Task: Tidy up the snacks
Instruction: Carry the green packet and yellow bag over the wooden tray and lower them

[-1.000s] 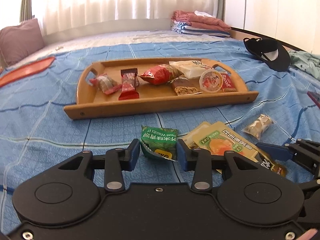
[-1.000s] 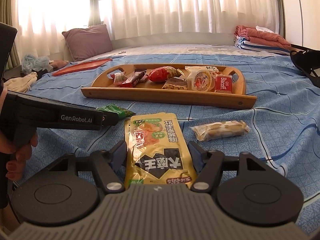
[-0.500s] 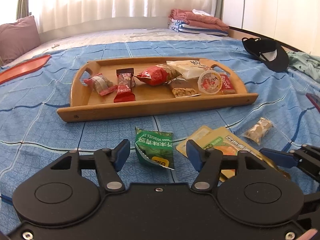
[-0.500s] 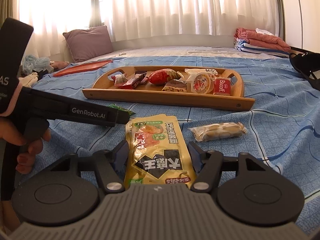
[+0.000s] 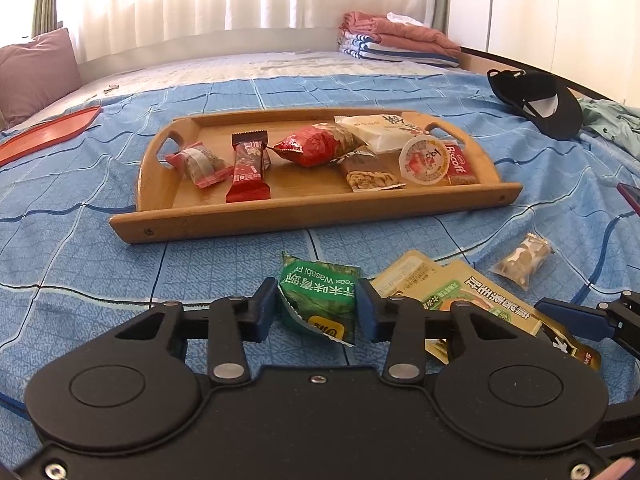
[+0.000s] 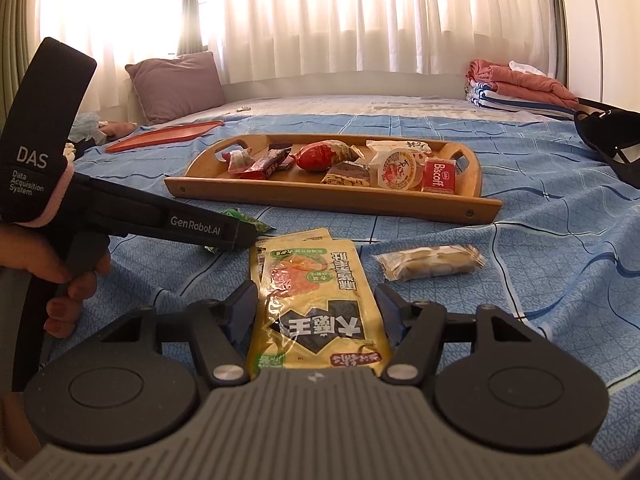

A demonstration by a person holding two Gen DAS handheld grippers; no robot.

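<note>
The left gripper (image 5: 316, 308) has its jaws pressed against both sides of the green wasabi-pea packet (image 5: 320, 300), which sits on the bed just short of the wooden tray (image 5: 280, 216). The right gripper (image 6: 316, 312) has its jaws spread on either side of the yellow pouch (image 6: 316, 292) without clearly touching it; a second yellow pouch (image 5: 404, 276) peeks out from under the first. Just right of these lies a clear packet of nuts (image 6: 430, 266), apart from both grippers. The tray already carries a pink-ended candy (image 5: 200, 164), a dark red bar (image 5: 248, 168), a red puffed bag (image 5: 316, 144), a white packet (image 5: 380, 130), a peanut bar (image 5: 370, 172), a round jelly cup (image 5: 424, 158) and a Biscoff biscuit (image 5: 460, 162). The tray's near wall stands between the loose snacks and its floor. Everything rests on a blue checked bedspread (image 5: 80, 248); a red lid (image 5: 44, 134), a purple pillow (image 6: 176, 84), folded blankets (image 5: 396, 40) and a black cap (image 5: 536, 100) lie around, with white curtains (image 6: 360, 12) behind.
</note>
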